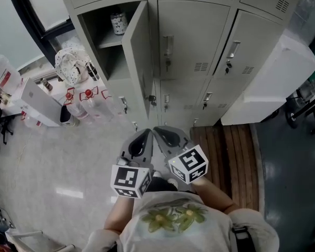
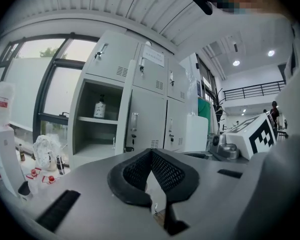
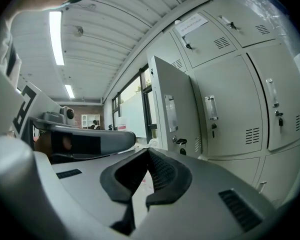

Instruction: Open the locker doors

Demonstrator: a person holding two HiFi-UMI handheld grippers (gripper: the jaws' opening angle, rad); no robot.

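Clenched empty, side by side at lower centre: left gripper (image 1: 147, 132), right gripper (image 1: 156, 130). Swung open at upper left: one locker door (image 1: 139, 56) (bottle (image 1: 118, 22) inside).

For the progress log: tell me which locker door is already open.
The leftmost door in the middle row: it stands swung out, baring a shelf with a jar. All other doors in view are shut.

Pale grey lockers (image 1: 194, 46) — brown slatted platform (image 1: 231, 156) — off-white shirt (image 1: 173, 235) printed with green leaves
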